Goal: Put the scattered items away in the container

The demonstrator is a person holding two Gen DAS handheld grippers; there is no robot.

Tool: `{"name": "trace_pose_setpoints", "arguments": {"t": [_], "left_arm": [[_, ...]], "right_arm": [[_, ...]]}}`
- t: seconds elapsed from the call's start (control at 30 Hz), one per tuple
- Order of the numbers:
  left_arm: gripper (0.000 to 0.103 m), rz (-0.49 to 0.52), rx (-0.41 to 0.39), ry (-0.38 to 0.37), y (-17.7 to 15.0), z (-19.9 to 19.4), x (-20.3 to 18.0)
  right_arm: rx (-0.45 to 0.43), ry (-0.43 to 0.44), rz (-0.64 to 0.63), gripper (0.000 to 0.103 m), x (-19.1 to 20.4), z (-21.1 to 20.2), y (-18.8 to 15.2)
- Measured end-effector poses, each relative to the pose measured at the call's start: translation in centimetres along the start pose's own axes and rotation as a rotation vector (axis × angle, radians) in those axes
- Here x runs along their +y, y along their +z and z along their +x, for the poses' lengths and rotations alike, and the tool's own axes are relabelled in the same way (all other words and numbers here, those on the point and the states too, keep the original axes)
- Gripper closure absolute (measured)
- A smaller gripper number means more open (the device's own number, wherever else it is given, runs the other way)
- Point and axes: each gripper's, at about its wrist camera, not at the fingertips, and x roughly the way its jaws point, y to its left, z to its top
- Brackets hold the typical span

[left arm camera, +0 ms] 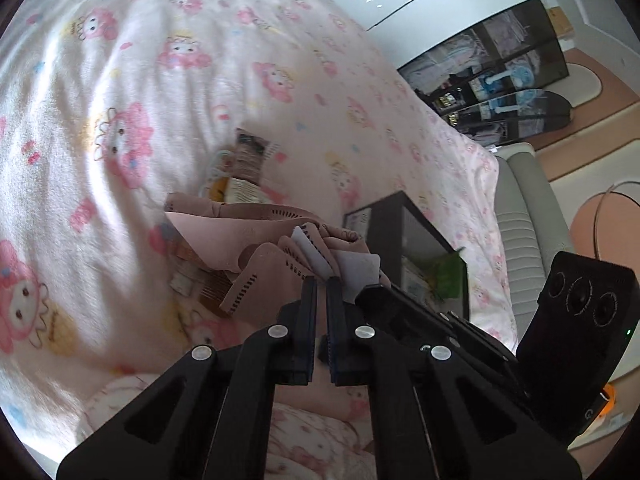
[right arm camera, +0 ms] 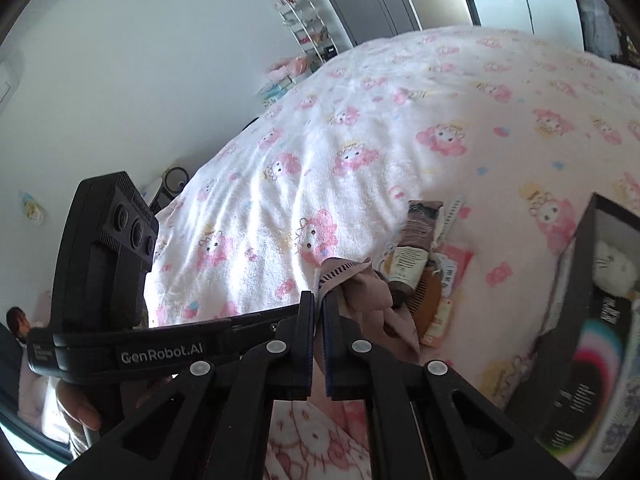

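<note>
Both grippers' fingers (left arm camera: 310, 292) pinching pink garment (left arm camera: 224, 236)

Both wrist cameras are looking steeply down along their own fingers, hanging close above the bed (left arm camera: 120, 168). The left view is facing toward the bed's far edge and the dark shelf unit (left arm camera: 508, 64) beyond; the right is facing a white wall (right arm camera: 140, 60). Both are sharing the pink cloth (left arm camera: 224, 236), the packets (right arm camera: 416, 248) and, seemingly, the black box (right arm camera: 584, 308).
</note>
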Motion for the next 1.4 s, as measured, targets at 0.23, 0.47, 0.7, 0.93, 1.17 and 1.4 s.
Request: {"name": "trace_pose_setpoints", "arguments": {"t": [0.23,0.47,0.7,0.93,1.17,1.4], "left_arm": [[0.100,0.031,0.009,-0.002,-3.7,0.3,-3.3],[0.100,0.035,0.064,0.097,-5.7,2.5,-3.9],[0.056,-0.085,0.140,0.296,-5.6,8.4,-1.1],[0.059,-0.106,0.229,0.421,-5.3,13.2,0.2],[0.076,-0.103,0.213,0.303,-6.7,11.8,-1.5],[0.076,-0.017,0.101,0.179,-8.2,6.2,-6.3]], "right_arm": [[-0.052,-0.018,0.054,0.101,-2.6,-6.4,-3.6],[-0.025,-0.049,0.081,0.101,-4.8,-8.4,-6.8],[0.133,-0.086,0.126,0.100,-6.5,-3.7,-10.3],[0.165,-0.147,0.182,0.099,-8.5,-2.5,-10.9],[0.162,-0.124,0.210,0.098,-10.3,-3.6,-12.3],[0.133,-0.065,0.273,0.092,-11.5,-6.4,-13.4]]}}
